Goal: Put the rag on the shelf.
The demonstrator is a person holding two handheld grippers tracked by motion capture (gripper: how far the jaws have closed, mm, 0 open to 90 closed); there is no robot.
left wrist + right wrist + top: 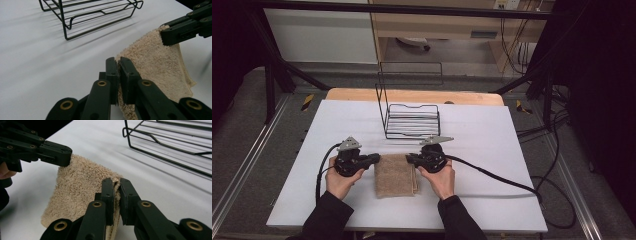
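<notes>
A folded beige towel point(394, 175) lies in the middle of the white table, its far edge lifted. My left gripper point(376, 158) is shut on the towel's far left corner, and in the left gripper view the black jaws point(119, 67) pinch the terry cloth point(155, 62) between them. My right gripper point(410, 159) is shut on the far right corner; its own view shows the gripper point(117, 187) clamping the towel's folded edge point(77, 187). Each gripper view also shows the other gripper point(186, 27) point(53, 153) holding the opposite corner.
A black wire rack point(412, 120) with a tall back frame stands just beyond the towel point(95, 15) point(170, 142). Black cables point(497, 177) trail from both grippers across the white table point(492, 135). A wooden board edge point(412, 95) lies behind the table.
</notes>
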